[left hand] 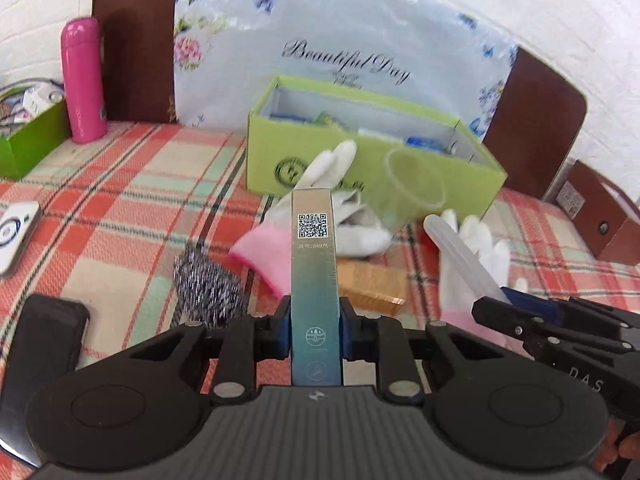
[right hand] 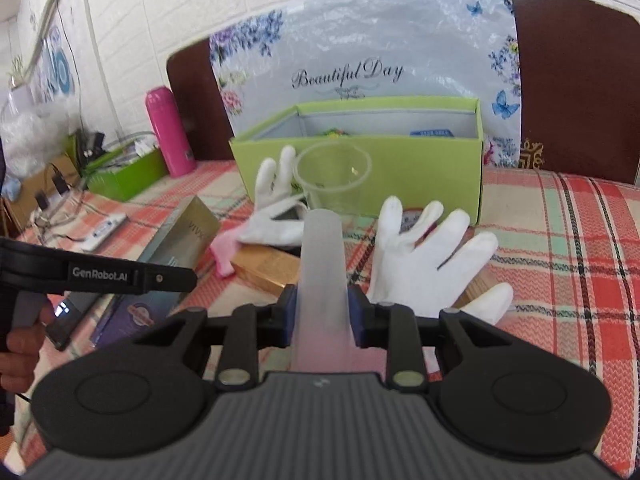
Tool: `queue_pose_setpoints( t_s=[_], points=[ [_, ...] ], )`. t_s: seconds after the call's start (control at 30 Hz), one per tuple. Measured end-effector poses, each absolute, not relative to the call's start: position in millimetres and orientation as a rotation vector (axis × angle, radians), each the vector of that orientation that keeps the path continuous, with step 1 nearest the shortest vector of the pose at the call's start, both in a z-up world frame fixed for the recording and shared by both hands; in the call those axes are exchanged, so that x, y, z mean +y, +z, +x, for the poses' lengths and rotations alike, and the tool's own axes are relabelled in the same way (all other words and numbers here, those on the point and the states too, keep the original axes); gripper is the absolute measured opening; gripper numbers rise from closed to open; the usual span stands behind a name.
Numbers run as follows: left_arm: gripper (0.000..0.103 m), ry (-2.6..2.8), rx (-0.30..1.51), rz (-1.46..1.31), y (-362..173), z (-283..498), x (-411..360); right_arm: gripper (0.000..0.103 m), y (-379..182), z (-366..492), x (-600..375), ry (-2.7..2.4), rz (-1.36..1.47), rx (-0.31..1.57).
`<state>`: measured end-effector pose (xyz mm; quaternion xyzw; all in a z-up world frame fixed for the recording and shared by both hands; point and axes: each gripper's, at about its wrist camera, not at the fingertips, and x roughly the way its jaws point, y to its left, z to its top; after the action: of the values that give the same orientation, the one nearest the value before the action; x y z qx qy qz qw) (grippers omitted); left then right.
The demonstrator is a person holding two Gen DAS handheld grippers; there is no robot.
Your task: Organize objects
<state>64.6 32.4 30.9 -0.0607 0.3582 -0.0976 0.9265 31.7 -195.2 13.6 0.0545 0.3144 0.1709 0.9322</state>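
left gripper (left hand: pixel 315 330) sits nearest the lens in its own view, jaws clenched on one slim teal box (left hand: pixel 314 280). the box's long axis runs forward along the fingers, away from the camera, with its qr-code face up and its far end aimed at the green storage box (left hand: pixel 360 160). right gripper (right hand: pixel 322 316) has its jaws clenched on one frosted translucent tube (right hand: pixel 322 264). the tube's long axis likewise runs forward, its rounded far end aimed at the same storage box.

counts on the bench (right hand: pixel 560 240):
- white gloves: two. one pink-cuffed glove (right hand: pixel 276 208) lies against the storage box front; the second glove (right hand: pixel 432 252) lies spread flat, fingers fanned, just right of the tube.
- clear plastic cup (right hand: pixel 332 176): one, directly in front of the storage box, in line with both held items.
- gold flat box (right hand: pixel 268 266): one, lying partly under the pink cuff.
- steel scouring ball (left hand: pixel 208 284): one, just left of the teal box.
- pink flask (left hand: pixel 84 80): one, upright at the far left.
- smaller green box (left hand: pixel 32 140): one, beside the flask, holding loose items.
- white remote-like device (left hand: pixel 16 236): one, at the left edge.

the storage box is open at the top and holds several small packets. a floral panel (left hand: pixel 340 40) reading "beautiful day" stands behind it. the cup and the pink-cuffed glove lie between the grippers and the storage box.
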Motion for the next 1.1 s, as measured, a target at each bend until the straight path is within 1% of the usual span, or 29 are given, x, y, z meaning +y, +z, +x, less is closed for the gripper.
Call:
queue_pose_setpoints(
  t_s=[0.13,0.3,0.5,0.67,0.9,1.1],
  points=[
    [0.022,-0.231,0.669,-0.126,55.6,70.2,29.1,0.026,36.4,29.9,-201.6,0.376,0.144,0.583],
    [0.022,-0.263,0.601,-0.182,85.7,93.1,24.7,0.026,56.9,45.5,-207.7,0.347,0.113,0.517],
    [0.022,-0.232,0.577,-0.257,108.3,145.2,16.6,0.026,74.6,83.1,-215.6,0.301,0.067,0.449],
    [0.022,-0.183,0.553,-0.306,121.1,198.8,12.3,0.027,78.0,129.5,-220.2,0.277,0.031,0.444],
    [0.022,-0.175,0.585,-0.384,98.9,258.3,7.3,0.027,65.5,185.5,-213.4,0.293,-0.018,0.437],
    [0.022,-0.176,0.614,-0.401,69.5,283.3,7.3,0.027,43.0,220.9,-195.9,0.324,-0.080,0.450]
  ],
)
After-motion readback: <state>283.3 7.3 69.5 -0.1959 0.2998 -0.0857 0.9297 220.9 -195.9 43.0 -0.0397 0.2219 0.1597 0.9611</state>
